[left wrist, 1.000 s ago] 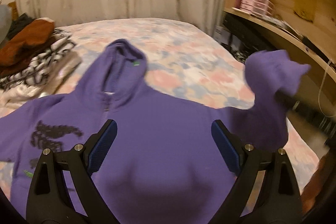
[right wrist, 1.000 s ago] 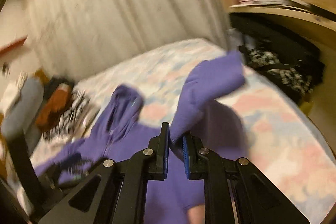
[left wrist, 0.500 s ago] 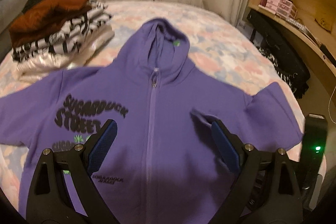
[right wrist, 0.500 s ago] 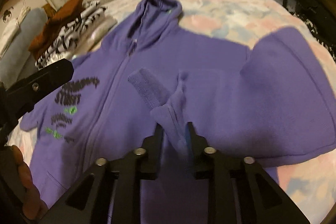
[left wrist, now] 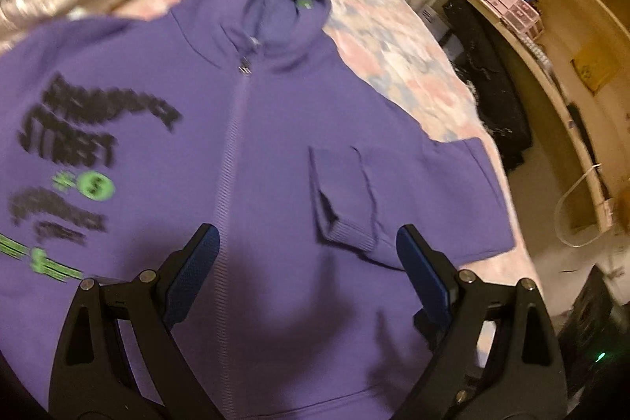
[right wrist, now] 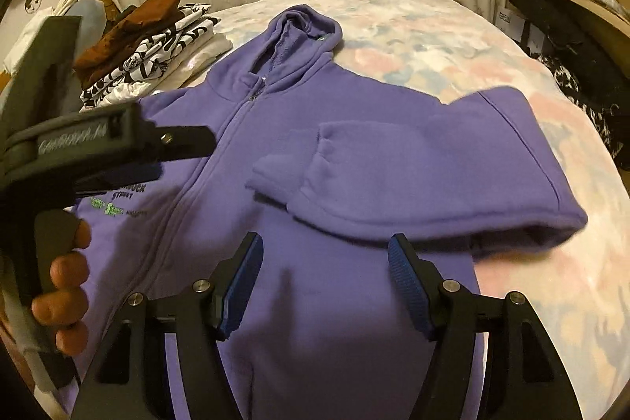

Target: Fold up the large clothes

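While both tools hang above the lower front of the hoodie [right wrist: 354, 152], neither grips cloth. Nearest in the right wrist view, the right hand-held gripper [right wrist: 325, 280] has just been opening, its blue pads parted over the body panel with nothing between them. Likewise the left hand-held gripper [left wrist: 309, 274] stands wide and empty, straddling the zip [left wrist: 232, 160]. Just beyond the right pads lies the right sleeve [right wrist: 429, 168], folded inward across the chest, cuff [right wrist: 275, 176] pointing toward the zip. The hoodie lies flat on the bed [right wrist: 453, 26], front up, long axis running away from both tools to the hood [right wrist: 303, 34]. Judged from this layout, the other sleeve, on the printed side, remains to be folded, and the left tool is nearer it. Only the right wrist view shows the left tool's handle and the hand [right wrist: 67, 286] around it, plus the clothes pile [right wrist: 149, 42] sharply; only the left wrist view shows the shelves [left wrist: 551, 6].
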Available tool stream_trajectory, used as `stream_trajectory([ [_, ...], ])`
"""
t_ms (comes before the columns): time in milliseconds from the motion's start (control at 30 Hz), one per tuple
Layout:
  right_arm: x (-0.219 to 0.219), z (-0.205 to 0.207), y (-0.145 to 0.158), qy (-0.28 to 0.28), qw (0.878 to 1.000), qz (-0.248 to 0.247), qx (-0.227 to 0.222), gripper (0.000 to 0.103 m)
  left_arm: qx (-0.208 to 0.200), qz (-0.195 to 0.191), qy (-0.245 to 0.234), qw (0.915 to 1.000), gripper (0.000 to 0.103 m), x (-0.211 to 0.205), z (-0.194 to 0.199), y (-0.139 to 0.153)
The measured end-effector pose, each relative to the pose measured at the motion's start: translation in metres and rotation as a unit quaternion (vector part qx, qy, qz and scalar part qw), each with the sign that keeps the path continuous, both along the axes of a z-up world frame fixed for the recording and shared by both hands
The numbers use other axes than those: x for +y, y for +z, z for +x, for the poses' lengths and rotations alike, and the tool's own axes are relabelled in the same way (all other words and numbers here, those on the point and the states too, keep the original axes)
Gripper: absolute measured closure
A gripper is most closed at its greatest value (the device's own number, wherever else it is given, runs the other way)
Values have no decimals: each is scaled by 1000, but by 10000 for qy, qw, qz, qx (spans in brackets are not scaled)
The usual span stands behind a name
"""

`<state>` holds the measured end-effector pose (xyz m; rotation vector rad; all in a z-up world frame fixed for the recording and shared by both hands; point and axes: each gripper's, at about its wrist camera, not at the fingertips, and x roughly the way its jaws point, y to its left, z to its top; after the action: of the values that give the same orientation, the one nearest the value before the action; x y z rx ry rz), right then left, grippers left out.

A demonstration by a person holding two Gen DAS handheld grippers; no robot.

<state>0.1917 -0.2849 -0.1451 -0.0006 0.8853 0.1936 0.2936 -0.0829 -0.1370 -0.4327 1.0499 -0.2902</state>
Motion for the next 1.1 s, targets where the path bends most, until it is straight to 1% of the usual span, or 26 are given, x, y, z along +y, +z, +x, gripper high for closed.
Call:
stream_trajectory([
  [100, -9, -11, -6, -95, 9999, 121, 18, 36, 64, -112, -121, 9998, 13, -10, 4, -7],
  [233, -17, -18, -17, -251, 9991, 303, 145, 36, 216, 53, -276, 9994, 14, -29, 12, -20],
  [333, -29, -25, -21, -386, 9979, 483, 191, 36, 461, 54, -347, 9983, 15, -41, 23, -34],
  [400, -33, -28, -23, -456, 9971, 575, 201, 36, 462, 129, -311, 9984, 15, -46, 29, -39],
  [467, -36, -30, -25, -527, 9962, 660, 228, 36, 454, 161, -309, 9984, 17, -51, 36, -39],
  [500, -39, -31, -26, -554, 9956, 707, 255, 36, 442, 166, -314, 9984, 26, -52, 39, -39],
  [533, -42, -32, -28, -582, 9950, 755, 280, 36, 445, 194, -325, 9983, 42, -55, 43, -40],
  [567, -39, -30, -28, -599, 9948, 774, 294, 36, 465, 248, -346, 9980, 53, -58, 47, -41],
  [600, -41, -31, -30, -610, 9944, 808, 307, 36, 475, 314, -382, 9976, 79, -62, 51, -40],
  [633, -43, -32, -31, -621, 9941, 829, 313, 36, 477, 391, -451, 9971, 92, -67, 54, -39],
  [667, -43, -31, -33, -630, 9940, 836, 318, 36, 447, 480, -486, 9967, 92, -67, 55, -37],
  [700, -44, -32, -34, -634, 9939, 849, 317, 36, 327, 678, -493, 9959, 93, -71, 55, -31],
  [733, -43, -33, -34, -638, 9939, 851, 307, 36, 90, 954, -536, 9940, 94, -78, 54, -19],
  [767, -44, -34, -35, -641, 9938, 855, 294, 36, -123, 1140, -577, 9917, 94, -81, 51, -10],
  [833, -46, -37, -34, -639, 9938, 868, 259, 36, -728, 1623, -619, 9821, 95, -91, 42, 20],
  [900, -46, -37, -35, -647, 9936, 891, 254, 36, -1190, 1892, -591, 9729, 95, -92, 36, 46],
  [933, -49, -40, -35, -649, 9934, 909, 241, 36, -1470, 2008, -549, 9670, 95, -90, 33, 64],
  [1000, -51, -42, -35, -656, 9933, 924, 228, 36, -1808, 2177, -430, 9582, 95, -81, 30, 88],
  [1067, -50, -44, -35, -670, 9932, 924, 211, 36, -2017, 2360, -275, 9502, 95, -63, 27, 105],
  [1100, -52, -44, -35, -673, 9932, 921, 212, 36, -2073, 2520, -183, 9451, 95, -52, 28, 110],
])
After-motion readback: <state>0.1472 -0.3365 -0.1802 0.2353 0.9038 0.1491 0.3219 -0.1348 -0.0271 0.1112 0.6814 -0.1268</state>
